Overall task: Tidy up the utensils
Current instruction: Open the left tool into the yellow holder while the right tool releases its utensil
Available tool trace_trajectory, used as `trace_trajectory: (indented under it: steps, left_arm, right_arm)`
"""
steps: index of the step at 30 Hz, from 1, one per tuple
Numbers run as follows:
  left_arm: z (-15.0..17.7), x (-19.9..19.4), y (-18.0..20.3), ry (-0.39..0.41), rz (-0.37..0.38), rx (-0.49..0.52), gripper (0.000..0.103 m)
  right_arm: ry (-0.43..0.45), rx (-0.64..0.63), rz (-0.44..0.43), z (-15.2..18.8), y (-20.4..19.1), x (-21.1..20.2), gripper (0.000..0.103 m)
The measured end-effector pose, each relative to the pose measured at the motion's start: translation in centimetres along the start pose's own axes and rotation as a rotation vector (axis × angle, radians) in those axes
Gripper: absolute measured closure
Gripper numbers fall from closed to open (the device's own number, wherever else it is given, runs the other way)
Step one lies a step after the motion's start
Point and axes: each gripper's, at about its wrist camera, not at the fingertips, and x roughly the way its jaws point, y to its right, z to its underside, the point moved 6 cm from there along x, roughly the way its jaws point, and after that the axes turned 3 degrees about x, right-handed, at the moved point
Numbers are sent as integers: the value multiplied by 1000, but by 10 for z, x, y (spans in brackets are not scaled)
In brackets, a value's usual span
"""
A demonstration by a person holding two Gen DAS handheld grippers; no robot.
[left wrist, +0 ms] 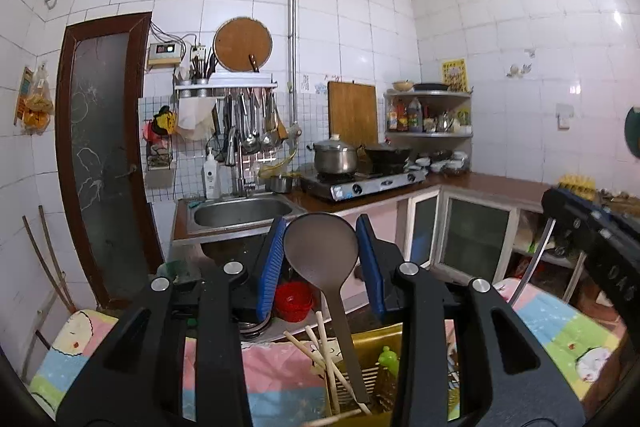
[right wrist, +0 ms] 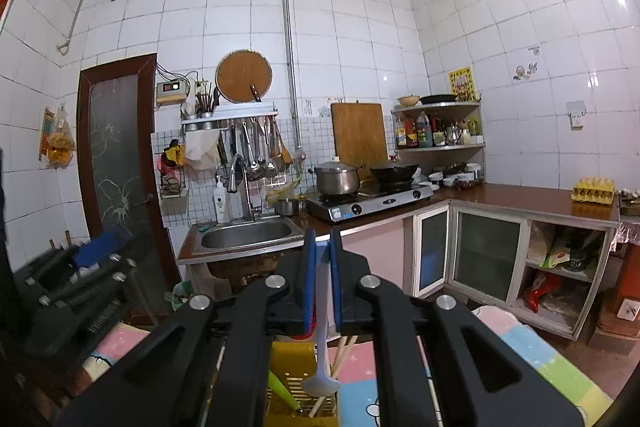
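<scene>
The left gripper (left wrist: 320, 263) has its blue pads partly apart, closed against the broad head of a grey rice paddle (left wrist: 320, 247) that stands between them; the paddle's handle runs down below the jaws into a yellow utensil basket (left wrist: 378, 337). Wooden chopsticks (left wrist: 322, 347) lean in that basket just left of the handle, with a green piece (left wrist: 389, 357) to its right.

The right gripper (right wrist: 322, 275) is pinched almost fully closed on the thin handle of a white spoon (right wrist: 321, 347), whose bowl hangs below the jaws, over the same yellow basket. Both baskets' surroundings show a pastel patchwork cloth (left wrist: 280, 371) beneath.

Just beyond the left jaws, lower down, sits a red bowl (left wrist: 294, 299). Farther off, straight ahead of both sets of jaws, a steel sink (right wrist: 248, 237) is set into the brown counter, a gas stove (right wrist: 372, 201) with a steel pot (right wrist: 338, 179) to its right, and utensils hanging from a rack (right wrist: 230, 119) on the tiled wall.
</scene>
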Motion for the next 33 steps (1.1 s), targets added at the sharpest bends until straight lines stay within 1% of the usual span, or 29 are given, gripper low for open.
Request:
trace_trajectory:
  steps: [2, 5, 9, 11, 14, 18, 19, 20, 21, 22, 23, 24, 26, 28, 29, 30, 31, 33]
  left_arm:
    - [15, 15, 4, -11, -4, 4, 68]
    - [45, 37, 13, -76, 14, 14, 68]
    - [75, 52, 16, -124, 5, 42, 68]
    - [83, 57, 11, -148, 5, 30, 68]
    - [93, 63, 0, -192, 15, -16, 68]
    - [96, 54, -5, -203, 28, -11, 67]
    - [95, 50, -6, -202, 30, -9, 65]
    - [94, 44, -8, -199, 19, -7, 60]
    - [92, 39, -9, -193, 11, -8, 47]
    - [89, 30, -12, -183, 11, -16, 40]
    - [86, 21, -14, -179, 17, -20, 40]
    - [85, 16, -15, -179, 22, -19, 39]
    - [81, -3, -21, -173, 15, -15, 33]
    - [77, -23, -28, -166, 15, -28, 21]
    - [77, -32, -31, -163, 17, -37, 18]
    - [76, -46, -36, -159, 19, -48, 12]
    - [77, -54, -39, -155, 14, -54, 5]
    - [80, -80, -45, -147, 14, -69, 5]
  right_arm:
    - [-20, -5, 1, 10, -2, 10, 96]
    - [-74, -30, 11, 31, -2, 28, 96]
    - [-156, -49, 29, 58, 5, 50, 96]
    - [-194, -39, 31, 70, 9, 57, 96]
    - [-223, -48, 49, 85, 14, 65, 95]
    - [-282, -62, 55, 104, 20, 72, 94]
    - [-290, -62, 56, 106, 22, 72, 94]
    - [-306, -61, 63, 108, 25, 72, 93]
    - [-315, -53, 68, 109, 28, 70, 83]
    - [-323, -34, 70, 108, 33, 67, 72]
    - [-318, -13, 70, 105, 37, 61, 48]
    - [-306, -2, 69, 101, 41, 54, 43]
    - [-302, -6, 75, 93, 47, 40, 43]
    - [-298, -4, 75, 88, 51, 25, 42]
    - [-294, -3, 74, 87, 54, 12, 37]
    - [-289, -3, 72, 86, 55, 4, 30]
    - [-279, -7, 69, 86, 56, -13, 28]
    - [-266, -12, 65, 90, 56, -36, 16]
